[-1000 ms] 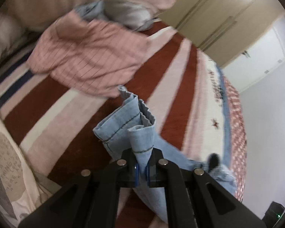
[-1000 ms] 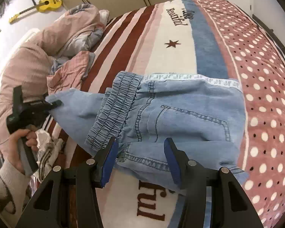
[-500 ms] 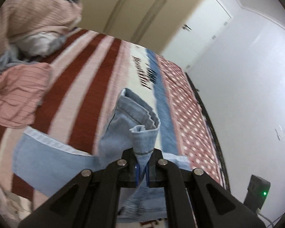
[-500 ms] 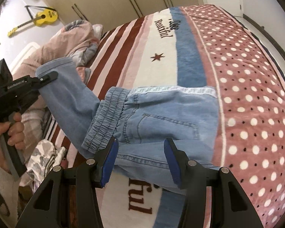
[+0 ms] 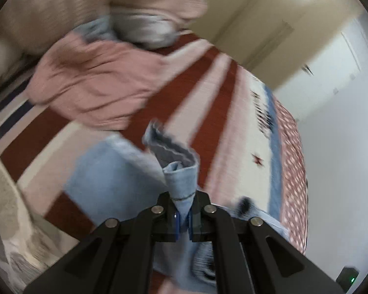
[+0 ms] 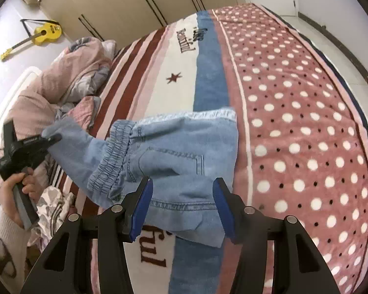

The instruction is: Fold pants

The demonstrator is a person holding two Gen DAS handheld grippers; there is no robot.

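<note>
Light blue denim pants [image 6: 179, 152] lie folded on the bed blanket [image 6: 306, 127], elastic waistband toward the left. One leg stretches off to the left, and its hem is pinched in my left gripper [image 6: 54, 138], which a hand holds low beside the bed's left side. In the left wrist view the hem [image 5: 181, 178] stands bunched up out of the shut left gripper [image 5: 182, 218], with the rest of the leg [image 5: 105, 183] blurred beneath. My right gripper [image 6: 182, 203] hovers open over the near edge of the pants, its blue pads clear of the cloth.
A pink checked garment [image 5: 95, 83] and a heap of pink bedding [image 6: 68, 73] lie at the head of the bed. A patterned cloth [image 6: 51, 198] sits below the left hand. Wardrobes [image 6: 139, 0] and a yellow guitar [image 6: 46, 31] stand behind.
The left gripper swung the pant leg up and toward the right, then brought it back down to the left. The right gripper shifted along the bed, still open over the pants.
</note>
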